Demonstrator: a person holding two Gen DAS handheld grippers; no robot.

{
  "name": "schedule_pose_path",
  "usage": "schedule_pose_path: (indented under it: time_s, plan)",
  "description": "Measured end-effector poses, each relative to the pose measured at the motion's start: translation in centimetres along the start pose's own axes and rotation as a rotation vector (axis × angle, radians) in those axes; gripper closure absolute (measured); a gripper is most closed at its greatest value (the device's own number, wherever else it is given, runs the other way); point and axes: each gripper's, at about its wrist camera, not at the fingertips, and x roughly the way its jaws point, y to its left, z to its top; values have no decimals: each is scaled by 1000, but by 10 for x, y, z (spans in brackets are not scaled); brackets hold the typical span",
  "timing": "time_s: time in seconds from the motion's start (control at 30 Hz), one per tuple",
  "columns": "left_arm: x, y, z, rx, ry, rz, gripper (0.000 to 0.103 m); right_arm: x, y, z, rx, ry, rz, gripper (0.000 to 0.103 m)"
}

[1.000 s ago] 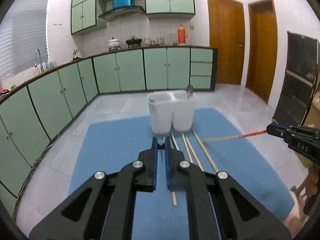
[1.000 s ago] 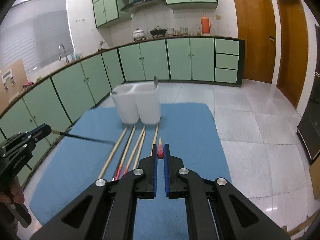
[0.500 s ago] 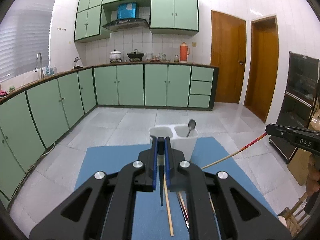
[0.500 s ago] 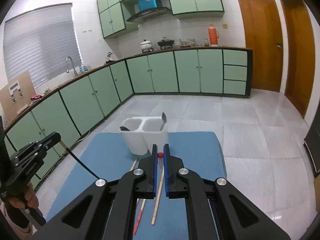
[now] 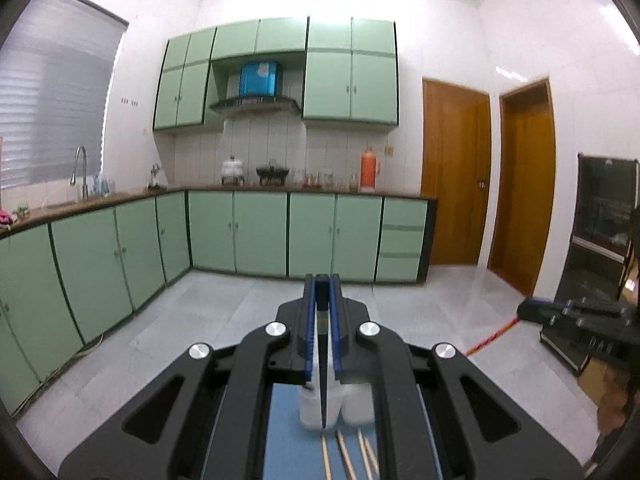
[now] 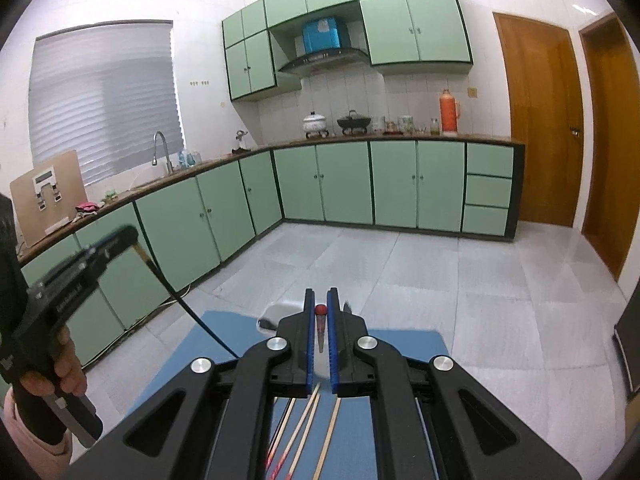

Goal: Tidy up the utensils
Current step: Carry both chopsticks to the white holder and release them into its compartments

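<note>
From my left wrist camera, the left gripper point(image 5: 322, 328) is clamped on a black chopstick point(image 5: 323, 380) that hangs tip-down between the blue pads, its point over the white holder point(image 5: 332, 408) on the blue mat point(image 5: 288, 440). Loose wooden chopsticks point(image 5: 344, 456) lie just below the holder.

From my right wrist camera, the right gripper point(image 6: 321, 336) grips a red-tipped chopstick point(image 6: 320, 320), the holder point(image 6: 276, 314) partly hidden behind it. More chopsticks point(image 6: 304, 432) lie on the mat point(image 6: 208, 344) beneath.
</note>
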Motion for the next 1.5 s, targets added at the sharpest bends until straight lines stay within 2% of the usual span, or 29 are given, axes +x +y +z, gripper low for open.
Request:
schedule_pose_path:
  time_s: [0.2, 0.33, 0.63, 1.0, 1.03, 1.07, 1.1, 1.13, 1.17, 1.2, 1.23, 1.3, 1.37, 1.5]
  plan:
    - [31, -12, 23, -8, -80, -4, 97, 30, 0, 23, -15, -5, -11, 97]
    - [65, -18, 16, -3, -81, -4, 97, 64, 1, 25, -33, 41, -28, 97]
    - [136, -16, -34, 23, 72, -15, 97, 131, 7, 2, -67, 167, -34, 97]
    - [153, 10, -70, -8, 197, -20, 95, 153, 7, -25, -66, 233, 5, 96]
    - [152, 12, -71, -12, 201, -22, 85, 151, 8, -26, -64, 229, 5, 94]
    - [149, 13, -72, -18, 205, -22, 66, 147, 6, -27, -57, 222, 5, 84]
    - [144, 14, -72, -25, 204, -24, 58, 143, 5, -28, -52, 208, 3, 74]
    - [134, 17, -72, -36, 186, -29, 53, 137, 4, -29, -48, 186, -8, 68]
    - [130, 19, -72, -38, 178, -31, 50, 130, 3, -30, -49, 163, -27, 57]
    - [124, 20, -72, -37, 173, -33, 47, 126, 2, -30, -52, 150, -39, 51]
    - [116, 22, -72, -37, 166, -31, 39, 118, 1, -33, -56, 135, -55, 49]
    - [102, 24, -74, -37, 150, -24, 35, 107, -1, -39, -60, 120, -77, 45]
    - [84, 24, -78, -27, 140, -13, 26, 93, -3, -49, -52, 103, -98, 40]
    - [51, 22, -94, -6, 149, 11, 17, 68, -5, -77, -28, 88, -125, 30]
